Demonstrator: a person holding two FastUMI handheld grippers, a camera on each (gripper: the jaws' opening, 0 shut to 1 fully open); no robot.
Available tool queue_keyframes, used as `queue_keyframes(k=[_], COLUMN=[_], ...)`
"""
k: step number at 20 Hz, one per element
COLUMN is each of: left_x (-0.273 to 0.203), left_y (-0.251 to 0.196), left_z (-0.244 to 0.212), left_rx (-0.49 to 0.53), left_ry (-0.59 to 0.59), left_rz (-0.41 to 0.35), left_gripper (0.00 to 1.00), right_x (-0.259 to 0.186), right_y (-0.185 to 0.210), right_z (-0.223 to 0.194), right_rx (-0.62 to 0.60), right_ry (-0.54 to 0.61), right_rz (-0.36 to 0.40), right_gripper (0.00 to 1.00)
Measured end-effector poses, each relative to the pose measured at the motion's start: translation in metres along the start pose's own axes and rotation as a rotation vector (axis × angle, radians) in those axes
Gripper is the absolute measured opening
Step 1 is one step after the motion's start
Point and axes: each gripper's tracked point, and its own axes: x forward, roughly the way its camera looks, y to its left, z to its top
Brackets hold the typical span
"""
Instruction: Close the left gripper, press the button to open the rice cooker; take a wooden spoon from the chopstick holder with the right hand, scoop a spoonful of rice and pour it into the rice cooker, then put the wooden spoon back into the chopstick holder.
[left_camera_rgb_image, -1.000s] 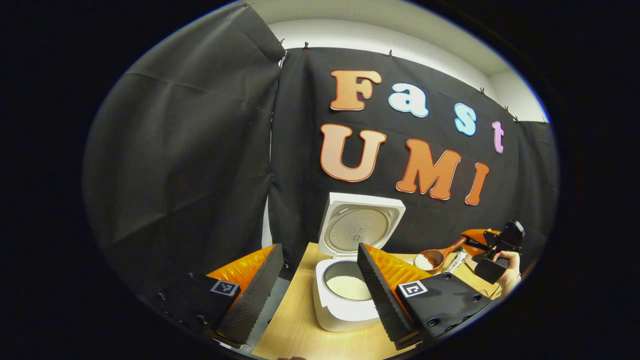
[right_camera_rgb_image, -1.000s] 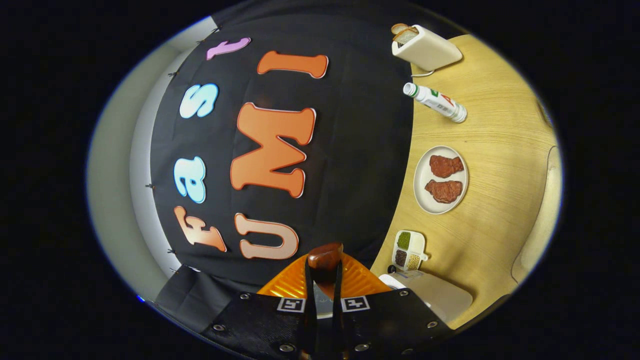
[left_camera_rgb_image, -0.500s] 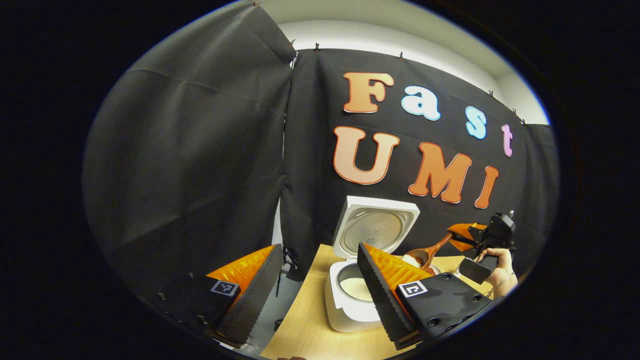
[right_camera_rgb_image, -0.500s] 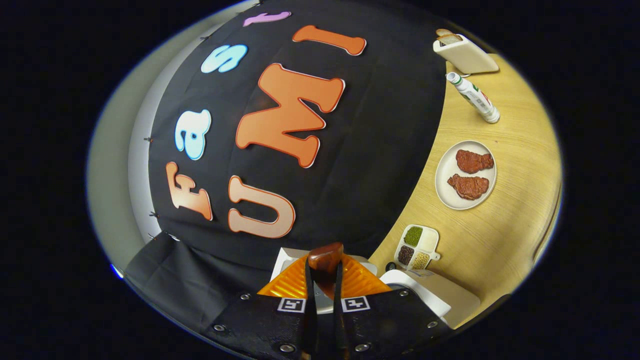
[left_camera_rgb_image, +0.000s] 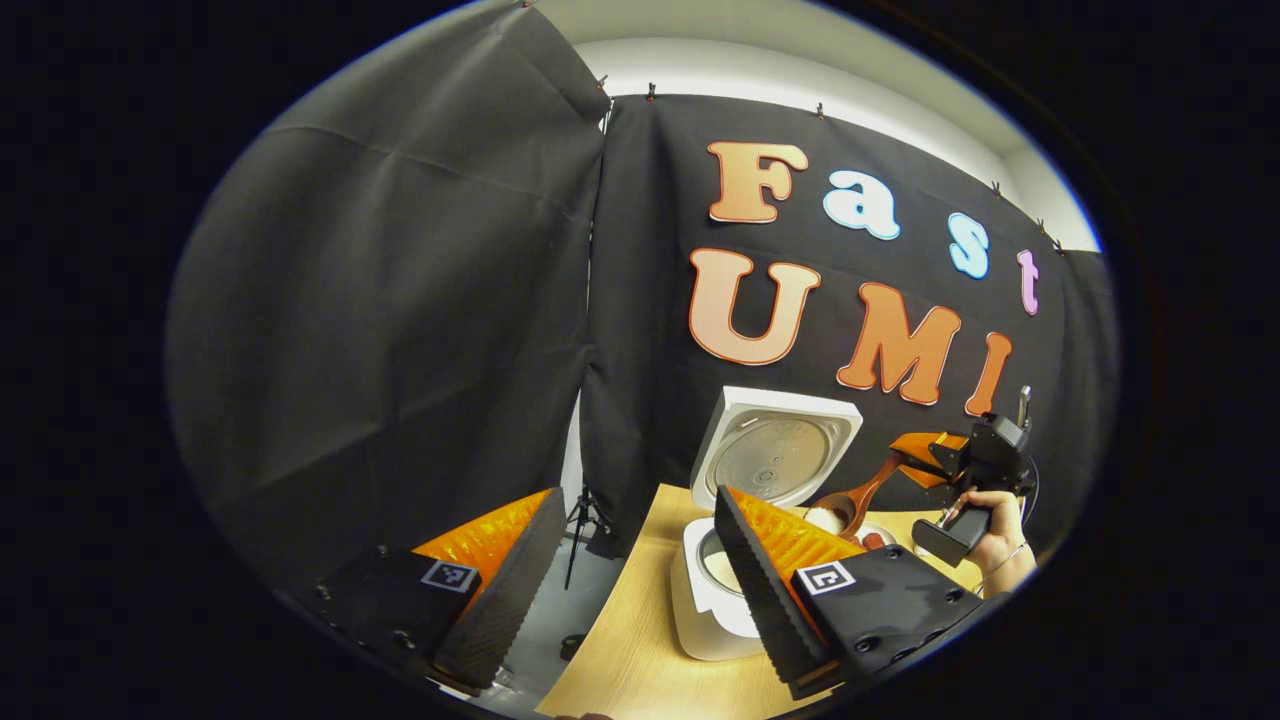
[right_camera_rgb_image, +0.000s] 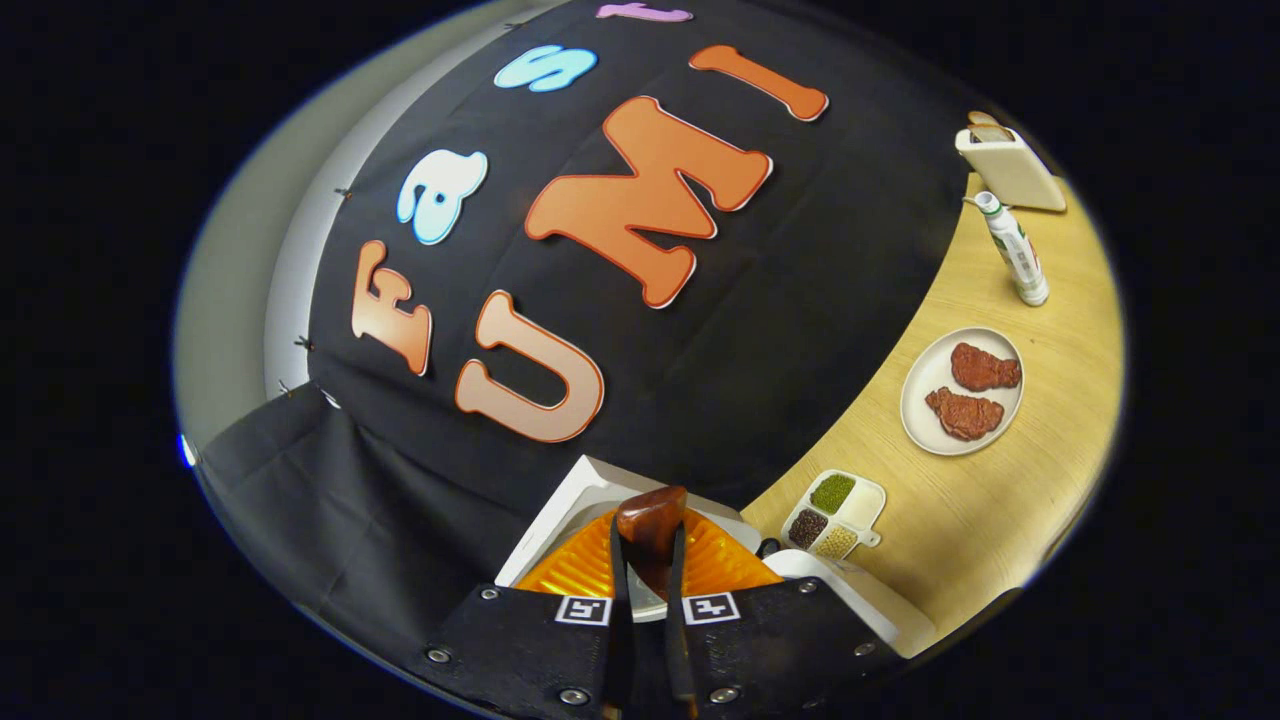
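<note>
The white rice cooker (left_camera_rgb_image: 775, 450) stands on the wooden table with its lid up, and white rice shows in its pot (left_camera_rgb_image: 712, 568). My left gripper (left_camera_rgb_image: 630, 590) is open and held back from the cooker, nothing between its fingers. Farther right, a hand (left_camera_rgb_image: 992, 520) holds my right gripper (left_camera_rgb_image: 925, 462), shut on the handle of the wooden spoon (left_camera_rgb_image: 848, 508). The spoon bowl carries rice and hangs just right of the raised lid. In the right gripper view, the right gripper (right_camera_rgb_image: 648, 600) clamps the spoon handle (right_camera_rgb_image: 650, 515), with the cooker lid (right_camera_rgb_image: 575, 500) below it.
On the table (right_camera_rgb_image: 1000, 520) lie a plate (right_camera_rgb_image: 925, 385) with two pieces of meat, a small divided dish (right_camera_rgb_image: 835, 500) of beans, a bottle (right_camera_rgb_image: 1015, 250) and a toaster (right_camera_rgb_image: 1010, 165). The table's left edge (left_camera_rgb_image: 600, 640) drops to a grey floor beside the cooker.
The right gripper has carried the rice-filled spoon up and closer to the open cooker, rolling as it goes. The left gripper has drifted left, still open.
</note>
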Motion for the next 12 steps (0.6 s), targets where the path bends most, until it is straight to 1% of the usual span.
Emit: queue_keyframes(k=[2, 6, 10, 12], left_x=[0.000, -0.001, -0.001, -0.001], left_y=[0.001, 0.002, 0.001, 0.000], left_z=[0.001, 0.000, -0.003, -0.005], left_rx=[-0.003, -0.008, -0.006, -0.003], left_ry=[0.000, 0.004, 0.011, 0.014], left_rz=[0.004, 0.011, 0.013, 0.014], left_gripper=[1.00, 1.00, 1.00, 1.00], right_x=[-0.001, 0.000, -0.008, -0.009], right_y=[0.010, 0.026, 0.041, 0.037], right_z=[0.001, 0.000, -0.006, -0.006], right_rx=[-0.061, -0.223, -0.330, -0.394], right_ry=[-0.004, -0.017, -0.015, -0.020], right_rz=[0.012, 0.041, 0.078, 0.085], right_gripper=[0.12, 0.12, 0.12, 0.12])
